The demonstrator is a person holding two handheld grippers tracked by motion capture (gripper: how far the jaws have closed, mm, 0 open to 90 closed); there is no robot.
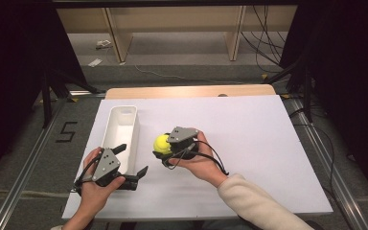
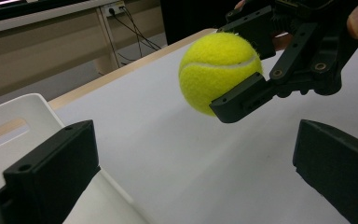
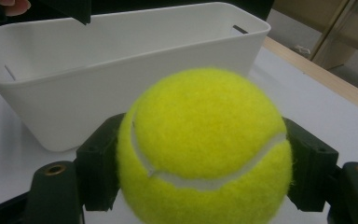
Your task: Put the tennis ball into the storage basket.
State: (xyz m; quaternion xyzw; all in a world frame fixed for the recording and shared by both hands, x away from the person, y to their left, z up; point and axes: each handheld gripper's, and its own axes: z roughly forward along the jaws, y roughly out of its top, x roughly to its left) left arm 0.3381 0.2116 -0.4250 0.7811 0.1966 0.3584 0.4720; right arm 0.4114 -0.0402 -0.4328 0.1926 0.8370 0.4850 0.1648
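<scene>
The right gripper (image 1: 165, 149) has its two black jaws clamped on either side of a fuzzy yellow-green tennis ball (image 1: 162, 143), which sits raised off the white table cover (image 1: 249, 143) in the left gripper view. Just to that gripper's left stands a long white plastic bin (image 1: 135, 129), open on top, its near long wall facing the ball in the right gripper view; a narrow strip of bare cover separates ball and bin wall. To the right of this gripper and beyond it the white cover lies open as far as its edges, with the pale wooden table edge (image 1: 187, 90) showing past the far rim.

The left gripper (image 1: 132, 164) holds nothing, its jaws spread wide, straddling the near end of the bin: one jaw over the bin's inside, the other outside its wall.
</scene>
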